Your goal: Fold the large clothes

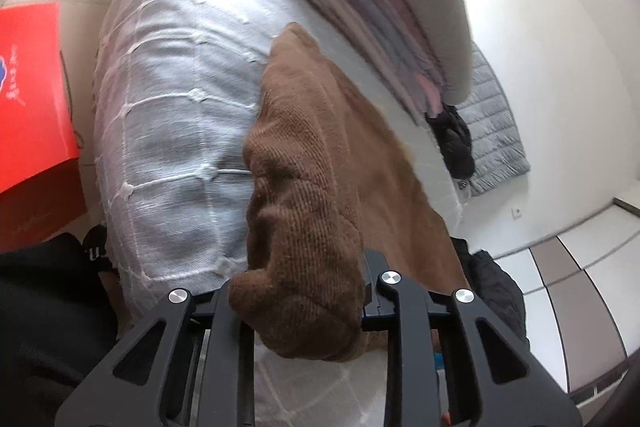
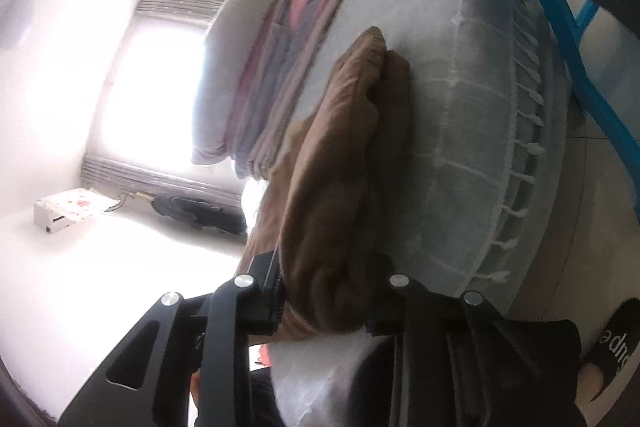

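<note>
Brown knit fills the middle of both wrist views: the sweater lies bunched along the bed, one end gathered in each pair of tongs. The left tongs are clenched on a thick roll of the knit that bulges between the jaws and hangs over their front. The right tongs grip the other end, the cloth packed between the black jaw blocks and trailing away up the mattress.

Judging by this, the step in hand is the pick-up at the start of a fold: both ends are caught, and the garment is not yet spread or flattened. The next move probably calls for lifting both ends together, drawing them apart until the knit hangs without wrinkles, then laying it flat on a bare stretch of the cover. A heavy knit like this may sag in the middle and slip from a shallow grip.

The bed wears a pale grey-white cover with a raised grid of tufted lines. A stack of folded clothes in pinks and greys rests further along it. A red box stands beside the bed, a grey quilted item lies beyond, and the right view shows a bright window and white walls.
</note>
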Demonstrator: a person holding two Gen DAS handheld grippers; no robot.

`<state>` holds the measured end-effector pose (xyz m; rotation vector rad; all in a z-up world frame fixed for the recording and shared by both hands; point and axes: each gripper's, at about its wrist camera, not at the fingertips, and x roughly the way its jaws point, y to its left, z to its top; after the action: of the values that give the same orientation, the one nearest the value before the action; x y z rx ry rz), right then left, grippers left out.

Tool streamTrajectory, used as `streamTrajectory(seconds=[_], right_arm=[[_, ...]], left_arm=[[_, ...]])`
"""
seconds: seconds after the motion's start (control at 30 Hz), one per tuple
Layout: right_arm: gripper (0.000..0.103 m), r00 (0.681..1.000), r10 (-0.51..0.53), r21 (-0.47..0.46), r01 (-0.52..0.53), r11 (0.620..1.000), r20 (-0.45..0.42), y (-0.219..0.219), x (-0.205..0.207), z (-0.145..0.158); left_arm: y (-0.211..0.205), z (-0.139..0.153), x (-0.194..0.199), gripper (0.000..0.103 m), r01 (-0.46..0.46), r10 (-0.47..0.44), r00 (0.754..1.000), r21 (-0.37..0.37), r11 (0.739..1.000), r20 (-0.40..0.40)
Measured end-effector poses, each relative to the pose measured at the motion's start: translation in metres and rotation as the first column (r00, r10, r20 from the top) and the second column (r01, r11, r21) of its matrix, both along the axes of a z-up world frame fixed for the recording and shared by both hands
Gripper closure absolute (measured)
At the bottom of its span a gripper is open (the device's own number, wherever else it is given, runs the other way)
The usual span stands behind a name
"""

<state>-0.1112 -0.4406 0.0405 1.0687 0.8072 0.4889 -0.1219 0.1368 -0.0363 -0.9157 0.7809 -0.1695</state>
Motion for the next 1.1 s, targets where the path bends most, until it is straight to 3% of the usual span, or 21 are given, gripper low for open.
streamTrajectory(seconds=[0.1, 0.17, 0.23, 0.3, 0.33, 0.37, 0.4, 0.47, 0.5, 0.57, 0.63, 0.7, 0.77, 1.0, 1.1], right_arm=[[0.073, 0.999, 0.009, -0.018, -0.01, 1.0, -0.044, -0.005, -0.002, -0.016], [0.068, 0.991, -0.025, -0.067, 0.016, 0.998, -0.132, -0.016, 0.001, -0.038], [0.062, 0.985, -0.063, -0.142, 0.04, 0.989, -0.161, -0.02, 0.001, -0.043], [0.055, 0.982, -0.137, -0.317, 0.089, 0.944, -0.132, -0.017, -0.002, -0.024], [0.053, 0.981, -0.18, -0.448, 0.127, 0.885, -0.077, -0.01, -0.006, -0.004], [0.041, 0.977, -0.215, -0.537, 0.174, 0.825, -0.013, -0.003, -0.01, 0.016], [0.031, 0.975, -0.213, -0.566, 0.215, 0.796, 0.07, 0.007, -0.014, 0.037], [0.029, 0.972, -0.137, -0.553, 0.221, 0.803, 0.19, 0.031, -0.016, 0.066], [0.023, 0.97, -0.076, -0.545, 0.194, 0.816, 0.231, 0.048, -0.013, 0.078], [0.016, 0.963, 0.132, -0.449, -0.012, 0.893, 0.235, 0.095, 0.007, 0.086], [0.016, 0.944, 0.258, -0.34, -0.179, 0.923, 0.204, 0.133, 0.027, 0.077], [0.016, 0.92, 0.352, -0.228, -0.311, 0.923, 0.171, 0.167, 0.047, 0.065], [0.016, 0.914, 0.376, -0.171, -0.35, 0.921, 0.153, 0.187, 0.06, 0.059], [0.016, 0.895, 0.447, -0.164, -0.441, 0.882, -0.006, 0.209, 0.102, 0.027], [0.016, 0.872, 0.478, -0.153, -0.489, 0.859, -0.106, 0.217, 0.115, -0.005]], left_arm=[[0.0, 0.0, -0.003, 0.082, 0.009, -0.009, 1.0, 0.028, 1.0, -0.005], [0.006, -0.019, 0.003, 0.08, -0.003, 0.003, 0.998, 0.007, 1.0, -0.063], [0.01, -0.037, 0.008, 0.076, 0.007, -0.008, 0.994, -0.01, 1.0, -0.113], [0.014, -0.048, 0.007, 0.067, -0.008, 0.004, 0.992, -0.033, 0.999, -0.127], [0.014, -0.051, 0.006, 0.06, -0.019, 0.014, 0.991, -0.034, 0.999, -0.134], [0.015, -0.053, 0.006, 0.053, -0.031, 0.026, 0.99, -0.032, 0.999, -0.14], [0.015, -0.056, 0.006, 0.051, -0.045, 0.04, 0.989, -0.032, 0.998, -0.143], [0.015, -0.06, 0.008, 0.046, -0.064, 0.057, 0.988, -0.041, 0.997, -0.145], [0.014, -0.062, 0.009, 0.045, -0.076, 0.067, 0.988, -0.055, 0.996, -0.142], [0.011, -0.065, 0.012, 0.045, -0.089, 0.079, 0.987, -0.071, 0.993, -0.136], [0.007, -0.065, 0.015, 0.045, -0.103, 0.092, 0.988, -0.081, 0.991, -0.126], [0.006, -0.062, 0.016, 0.045, -0.121, 0.109, 0.987, -0.097, 0.988, -0.116], [0.008, -0.058, 0.015, 0.045, -0.124, 0.113, 0.988, -0.109, 0.986, -0.104], [0.009, -0.055, 0.016, 0.045, -0.132, 0.124, 0.989, -0.089, 0.987, -0.085], [0.007, -0.048, 0.017, 0.045, -0.138, 0.133, 0.989, -0.072, 0.988, -0.061]])
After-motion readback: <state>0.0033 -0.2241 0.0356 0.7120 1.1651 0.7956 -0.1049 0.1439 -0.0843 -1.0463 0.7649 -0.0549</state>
